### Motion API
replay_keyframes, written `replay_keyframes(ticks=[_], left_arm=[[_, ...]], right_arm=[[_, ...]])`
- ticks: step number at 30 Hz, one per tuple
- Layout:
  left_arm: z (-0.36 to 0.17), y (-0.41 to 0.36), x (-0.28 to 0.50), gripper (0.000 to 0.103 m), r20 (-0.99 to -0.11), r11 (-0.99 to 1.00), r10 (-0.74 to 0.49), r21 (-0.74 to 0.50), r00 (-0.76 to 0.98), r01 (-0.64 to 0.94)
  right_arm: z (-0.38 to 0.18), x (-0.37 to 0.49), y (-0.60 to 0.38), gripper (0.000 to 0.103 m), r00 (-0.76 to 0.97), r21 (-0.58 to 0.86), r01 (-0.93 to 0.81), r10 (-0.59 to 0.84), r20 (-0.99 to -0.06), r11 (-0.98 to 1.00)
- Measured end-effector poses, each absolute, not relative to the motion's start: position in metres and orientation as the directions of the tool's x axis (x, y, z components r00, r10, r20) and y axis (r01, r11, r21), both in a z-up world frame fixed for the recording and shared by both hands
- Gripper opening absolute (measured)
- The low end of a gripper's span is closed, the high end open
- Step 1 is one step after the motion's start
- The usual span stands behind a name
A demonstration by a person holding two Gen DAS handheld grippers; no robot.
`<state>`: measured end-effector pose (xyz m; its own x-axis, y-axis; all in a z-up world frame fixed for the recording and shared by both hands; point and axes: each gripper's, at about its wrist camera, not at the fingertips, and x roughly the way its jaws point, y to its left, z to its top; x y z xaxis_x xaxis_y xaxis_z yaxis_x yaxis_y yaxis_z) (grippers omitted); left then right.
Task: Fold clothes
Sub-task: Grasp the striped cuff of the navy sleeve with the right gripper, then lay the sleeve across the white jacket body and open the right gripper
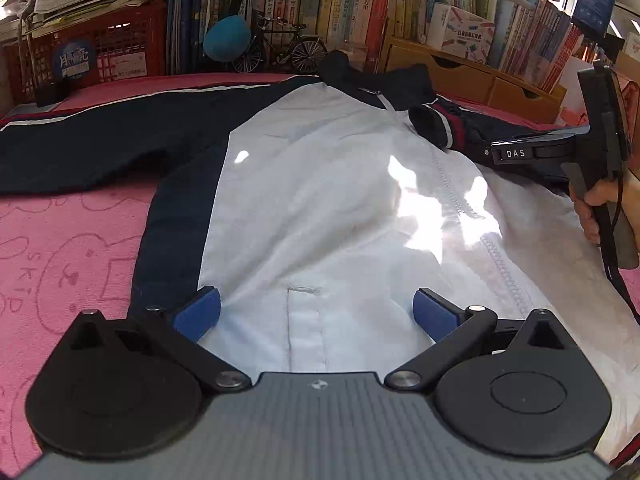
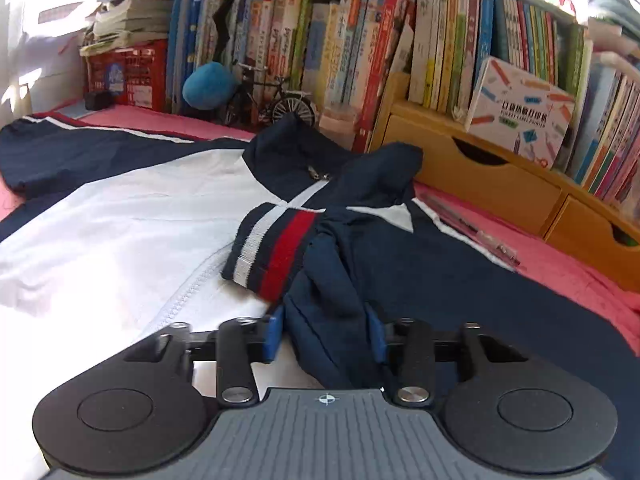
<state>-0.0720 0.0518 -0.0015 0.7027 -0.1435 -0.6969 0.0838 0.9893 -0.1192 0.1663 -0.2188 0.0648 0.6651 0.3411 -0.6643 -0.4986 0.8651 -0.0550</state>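
Across the pink bedspread (image 1: 60, 240) lies your jacket (image 1: 320, 184) face up; your right gripper (image 2: 325, 336) pinches its navy sleeve (image 2: 340, 280) to fold it inward, while your left gripper (image 1: 316, 312) hovers spread wide.

Smooth cloth jacket (image 1: 320, 184), ribbed cuff (image 2: 272, 248)
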Motion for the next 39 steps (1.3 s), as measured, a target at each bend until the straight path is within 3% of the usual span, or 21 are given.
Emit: replay_keyframes(ticks=[5,8,12,17,19,22,24,30,36,39], left_arm=[[-0.013,0.041,-0.081,0.103,-0.660,0.989,-0.115,-0.011,0.742,0.145],[-0.015,0.042,-0.080,0.103,-0.648,0.987,-0.138,-0.029,0.749,0.157],[-0.016,0.051,-0.081,0.103,-0.628,0.984,-0.176,-0.083,0.758,0.159],[-0.016,0.059,-0.081,0.103,-0.605,0.976,-0.215,-0.142,0.767,0.162],[-0.015,0.061,-0.082,0.103,-0.598,0.974,-0.227,-0.160,0.769,0.163],[-0.015,0.060,-0.082,0.103,-0.595,0.973,-0.230,-0.164,0.770,0.163],[-0.014,0.059,-0.082,0.103,-0.596,0.974,-0.227,-0.160,0.770,0.163],[-0.012,0.058,-0.081,0.103,-0.600,0.975,-0.219,-0.149,0.769,0.162],[-0.010,0.057,-0.082,0.103,-0.604,0.977,-0.213,-0.139,0.768,0.161],[-0.009,0.056,-0.080,0.103,-0.607,0.978,-0.207,-0.131,0.767,0.161]], right_arm=[[0.099,0.176,-0.198,0.021,0.718,0.002,-0.463,0.377,-0.586,0.886],[0.123,0.178,-0.159,0.021,0.718,-0.009,-0.526,0.438,-0.541,0.850],[0.114,0.184,-0.102,0.021,0.651,-0.001,-0.611,0.501,-0.571,0.792],[0.066,0.180,-0.057,0.022,0.582,-0.022,-0.650,0.478,-0.658,0.760],[0.061,0.175,-0.053,0.023,0.598,-0.051,-0.654,0.474,-0.646,0.754],[0.068,0.176,-0.059,0.033,0.562,0.005,-0.664,0.503,-0.657,0.748],[0.076,0.172,-0.069,0.056,0.540,0.061,-0.666,0.537,-0.648,0.743],[0.096,0.148,-0.108,0.079,0.580,0.060,-0.644,0.538,-0.612,0.763],[0.095,0.128,-0.159,0.089,0.698,-0.050,-0.533,0.406,-0.590,0.844],[0.082,0.138,-0.182,0.090,0.710,-0.020,-0.450,0.344,-0.615,0.893]])
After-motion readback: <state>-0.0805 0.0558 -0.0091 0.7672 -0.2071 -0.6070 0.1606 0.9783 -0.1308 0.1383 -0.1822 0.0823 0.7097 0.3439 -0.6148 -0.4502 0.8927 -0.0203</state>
